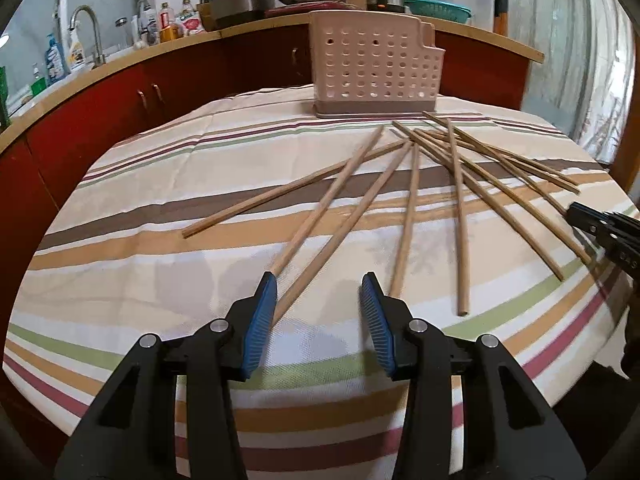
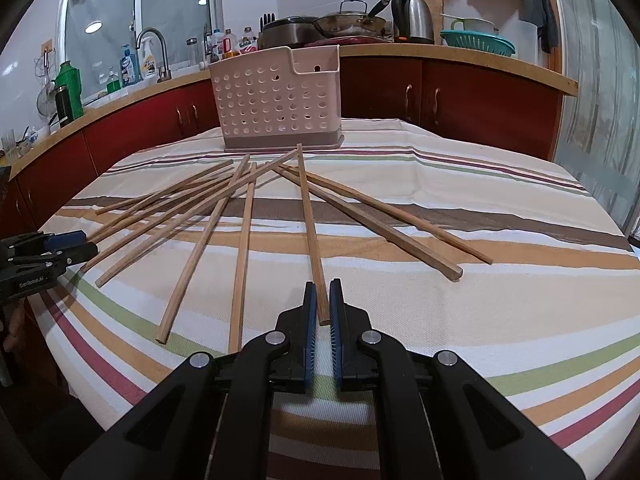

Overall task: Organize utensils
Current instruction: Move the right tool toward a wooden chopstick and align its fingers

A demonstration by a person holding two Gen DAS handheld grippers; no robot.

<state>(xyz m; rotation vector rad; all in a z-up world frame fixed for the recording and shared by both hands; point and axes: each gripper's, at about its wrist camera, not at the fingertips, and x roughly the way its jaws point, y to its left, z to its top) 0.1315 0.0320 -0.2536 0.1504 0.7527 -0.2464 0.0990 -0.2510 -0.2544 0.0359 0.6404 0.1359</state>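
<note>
Many chopsticks [image 2: 208, 216] fan before holder [image 2: 276, 100]; right tongs [image 2: 323, 300] pinch one [image 2: 310, 232], left tongs [image 1: 318, 292] spread.

holder [image 2: 276, 100] interior hidden, right gripper [image 1: 608, 236] cut off by frame edge

Plain wooden chopsticks [image 2: 244, 240] lie fanned and crossing just in front of the upright perforated beige holder [image 2: 278, 100], tips converging toward its base.
</note>
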